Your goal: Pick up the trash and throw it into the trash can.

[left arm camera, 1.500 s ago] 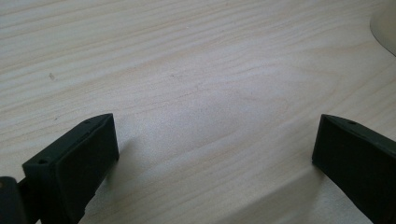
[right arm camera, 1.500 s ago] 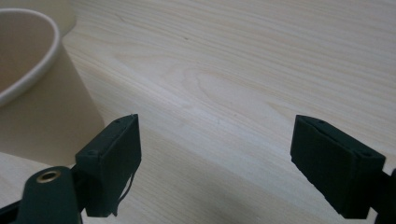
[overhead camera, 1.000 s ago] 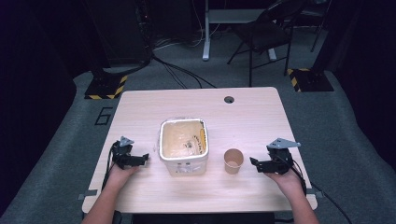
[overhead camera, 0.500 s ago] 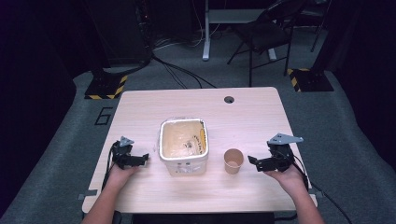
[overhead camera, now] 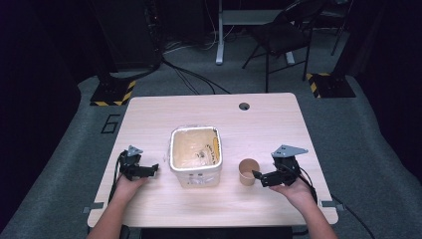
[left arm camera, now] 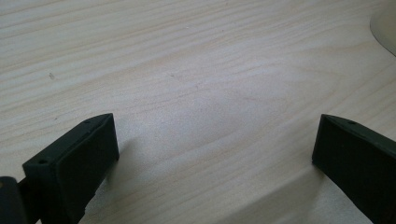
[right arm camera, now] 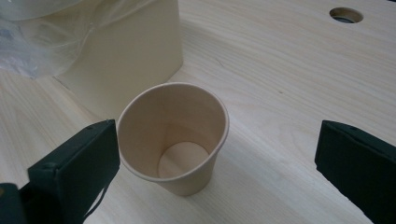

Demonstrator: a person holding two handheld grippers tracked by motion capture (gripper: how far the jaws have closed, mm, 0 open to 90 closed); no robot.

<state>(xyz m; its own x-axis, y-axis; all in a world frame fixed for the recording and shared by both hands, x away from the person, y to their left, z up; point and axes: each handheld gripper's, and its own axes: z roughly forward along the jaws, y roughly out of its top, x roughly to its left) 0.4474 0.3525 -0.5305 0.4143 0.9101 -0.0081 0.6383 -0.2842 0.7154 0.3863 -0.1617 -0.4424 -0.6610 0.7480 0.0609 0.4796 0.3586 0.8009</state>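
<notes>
Pale wood-grain table [overhead camera: 164, 119] sits on grey carpet, with a dark folding chair [overhead camera: 281, 35] and floor cables beyond its far edge and a round cable hole [overhead camera: 244, 106] near that edge.

At the table's middle stands a cream rectangular tub [overhead camera: 195, 157], lined with clear plastic film that spills over its rim; inside is a tan, sandy-looking fill, with a few dark specks. What the fill is cannot be told.

The left gripper [overhead camera: 152, 169] rests low over bare wood just left of the tub, pointing toward it. Its jaws stand wide apart with nothing between them; in the left gripper view only tabletop lies between them, and the tub's pale corner shows at the upper right.

The right gripper [overhead camera: 257, 175] points left at a small paper cup [overhead camera: 248, 172], which stands upright just right of the tub, apart from it. In the right gripper view the cup [right arm camera: 175, 140] is empty, its bare bottom visible. It stands between the spread jaws, close against the left one and well clear of the right; they are not closed on it.
</notes>
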